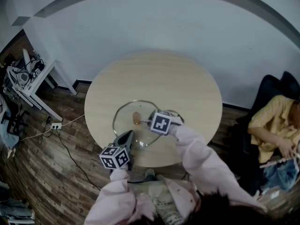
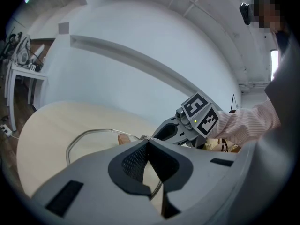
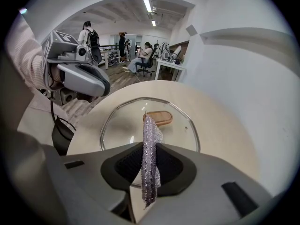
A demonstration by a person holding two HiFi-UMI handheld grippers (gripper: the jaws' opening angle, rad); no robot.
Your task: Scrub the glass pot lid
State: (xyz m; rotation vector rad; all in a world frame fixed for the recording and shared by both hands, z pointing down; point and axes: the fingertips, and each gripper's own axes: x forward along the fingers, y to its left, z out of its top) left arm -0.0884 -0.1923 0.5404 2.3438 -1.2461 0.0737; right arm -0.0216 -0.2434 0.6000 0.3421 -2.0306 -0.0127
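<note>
A clear glass pot lid (image 3: 123,125) with a metal rim and a flat wooden knob (image 3: 159,118) lies on a round pale-wood table (image 1: 154,78). The left gripper (image 2: 147,142) pinches the lid's near rim. The right gripper (image 3: 149,165) clamps a silvery glittering scrub cloth (image 3: 150,139) by the knob. A pale wall (image 1: 187,27) and a dark plank floor (image 1: 42,172) surround the table.

The round pale wooden bench (image 1: 187,81) lies open far. Nearer, the round glass pot lid (image 1: 125,122), left hand-held gripper (image 1: 130,135) and right hand-held gripper (image 1: 149,120) block passage.

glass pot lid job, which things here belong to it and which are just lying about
In the job: glass pot lid, sparkly scrub cloth, left gripper, right gripper, round table.
Just about: power strip, white desk, person in yellow.
</note>
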